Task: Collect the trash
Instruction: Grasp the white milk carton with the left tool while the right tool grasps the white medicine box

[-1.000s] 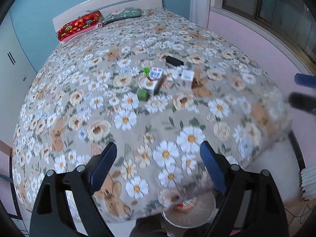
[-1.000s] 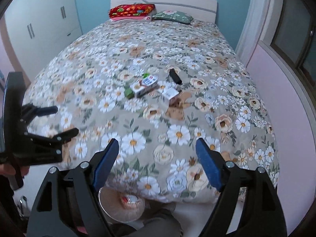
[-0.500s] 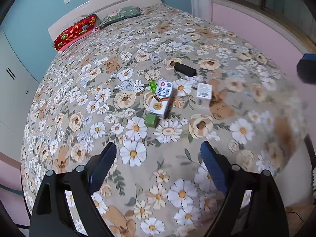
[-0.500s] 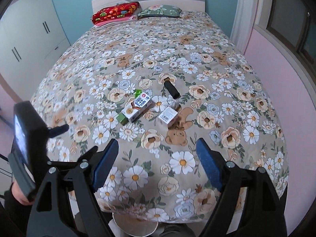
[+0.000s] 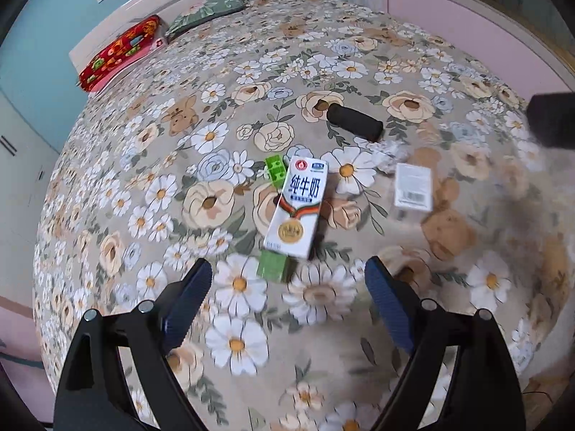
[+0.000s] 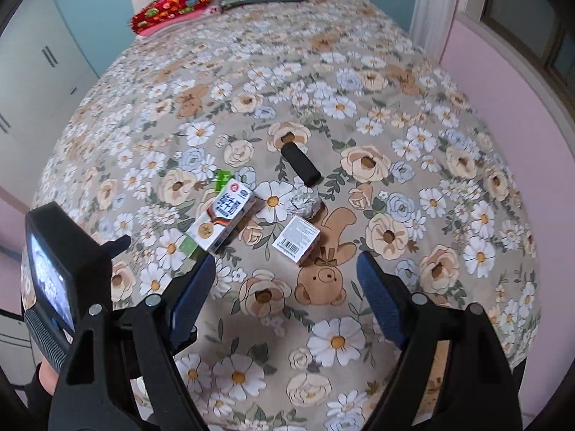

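Both grippers now closer to milk carton, jaws apart.

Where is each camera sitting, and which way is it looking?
Left wrist: sits on the left gripper, looks along its open fingers across the bed at the milk carton; the right gripper shows dark at the right edge.
Right wrist: sits on the right gripper, looks up the bed toward the pillows; its open fingers, the left gripper and a bit of hand show.
Shared: milk carton, small white box, black cylinder, crumpled paper.
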The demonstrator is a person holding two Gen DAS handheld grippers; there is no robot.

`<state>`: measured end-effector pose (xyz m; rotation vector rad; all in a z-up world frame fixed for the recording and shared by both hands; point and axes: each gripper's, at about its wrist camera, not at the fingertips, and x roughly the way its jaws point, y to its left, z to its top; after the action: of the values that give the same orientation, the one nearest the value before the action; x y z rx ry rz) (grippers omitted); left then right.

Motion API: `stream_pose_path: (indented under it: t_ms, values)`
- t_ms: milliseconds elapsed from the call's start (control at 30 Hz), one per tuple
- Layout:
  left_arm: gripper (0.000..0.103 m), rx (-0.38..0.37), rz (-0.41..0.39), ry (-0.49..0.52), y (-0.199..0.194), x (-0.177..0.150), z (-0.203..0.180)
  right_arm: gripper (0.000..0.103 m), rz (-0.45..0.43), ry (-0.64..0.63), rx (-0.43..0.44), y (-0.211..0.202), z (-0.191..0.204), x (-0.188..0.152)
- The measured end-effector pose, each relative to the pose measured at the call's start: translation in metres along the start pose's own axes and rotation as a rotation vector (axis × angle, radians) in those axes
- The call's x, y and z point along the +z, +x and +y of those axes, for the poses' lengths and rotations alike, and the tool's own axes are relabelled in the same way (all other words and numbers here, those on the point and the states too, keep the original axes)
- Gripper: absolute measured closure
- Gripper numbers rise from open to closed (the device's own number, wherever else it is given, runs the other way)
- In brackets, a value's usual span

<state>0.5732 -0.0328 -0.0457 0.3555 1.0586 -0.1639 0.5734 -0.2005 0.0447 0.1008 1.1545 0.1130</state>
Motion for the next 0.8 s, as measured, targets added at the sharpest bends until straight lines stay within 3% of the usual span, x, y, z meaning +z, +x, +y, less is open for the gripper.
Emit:
stream_pose_path:
  t_ms: [200, 533, 667, 700, 733, 800]
  values:
    - [0.014, 0.016, 0.02, 0.067, 0.05, 0.013, 0.0, 0.023, 0.07, 0.082, -0.001, 0.064, -0.016, 0.011]
    - [0.014, -0.055, 0.038, 0.056, 0.116, 0.018, 0.005, 0.023, 0.186, 0.16, -0.011, 0.164, -0.021, 0.012]
    - [0.015, -0.046, 0.036, 0.051, 0.133, 0.022, 0.003, 0.023, 0.217, 0.191, -0.007, 0.19, -0.023, 0.007]
    - [0.015, -0.033, 0.038, 0.051, 0.137, 0.023, 0.004, 0.024, 0.215, 0.194, -0.011, 0.195, -0.023, 0.006]
    - [0.019, -0.014, 0.046, 0.046, 0.142, 0.023, 0.003, 0.034, 0.21, 0.195, -0.018, 0.198, -0.024, 0.005]
    - [0.035, -0.037, 0.063, 0.024, 0.148, 0.024, 0.004, 0.044, 0.213, 0.206, -0.011, 0.205, -0.026, 0.003]
